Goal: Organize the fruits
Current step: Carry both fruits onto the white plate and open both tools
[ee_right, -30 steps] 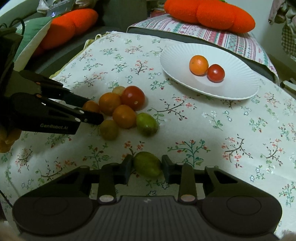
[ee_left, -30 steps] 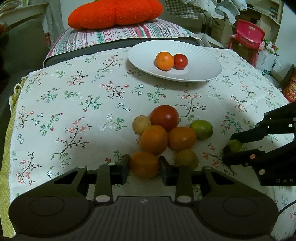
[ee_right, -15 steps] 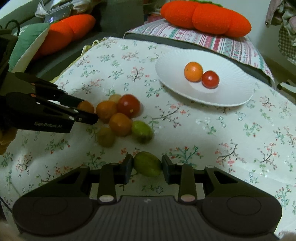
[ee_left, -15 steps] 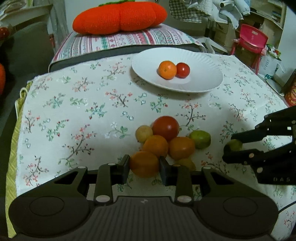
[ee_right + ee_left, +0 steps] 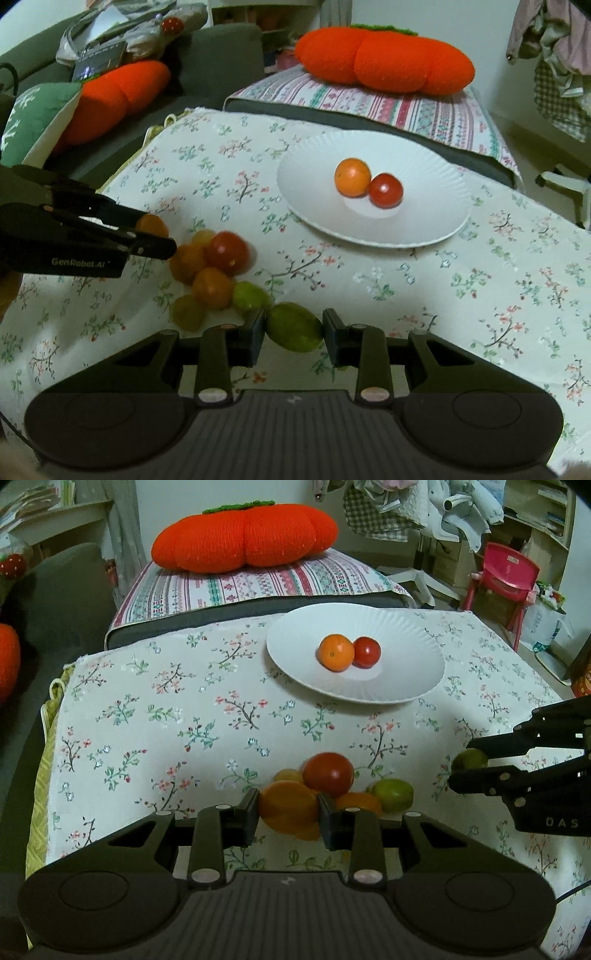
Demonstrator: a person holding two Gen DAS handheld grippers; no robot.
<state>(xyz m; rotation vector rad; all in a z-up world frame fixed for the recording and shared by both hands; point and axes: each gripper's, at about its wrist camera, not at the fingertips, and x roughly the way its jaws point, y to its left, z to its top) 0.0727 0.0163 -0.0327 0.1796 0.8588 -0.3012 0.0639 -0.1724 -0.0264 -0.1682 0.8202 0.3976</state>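
My left gripper (image 5: 289, 809) is shut on an orange fruit (image 5: 288, 806) and holds it above the pile; it shows in the right wrist view (image 5: 151, 236) too. My right gripper (image 5: 294, 328) is shut on a green fruit (image 5: 294, 326), also seen at the right of the left wrist view (image 5: 470, 758). The pile on the floral cloth holds a red tomato (image 5: 328, 774), a green fruit (image 5: 393, 794) and several orange and yellow fruits (image 5: 212, 288). A white plate (image 5: 406, 672) at the back holds an orange (image 5: 336, 652) and a tomato (image 5: 366, 652).
A striped cushion (image 5: 258, 587) with an orange pumpkin pillow (image 5: 245, 537) lies behind the plate. A grey sofa (image 5: 221, 48) with more pillows stands at the left. A pink chair (image 5: 506, 576) stands at the back right. The cloth's left edge (image 5: 48, 738) drops off.
Both grippers have lifted with their fruits and moved forward toward the plate. The pile now sits lower and closer in both views.
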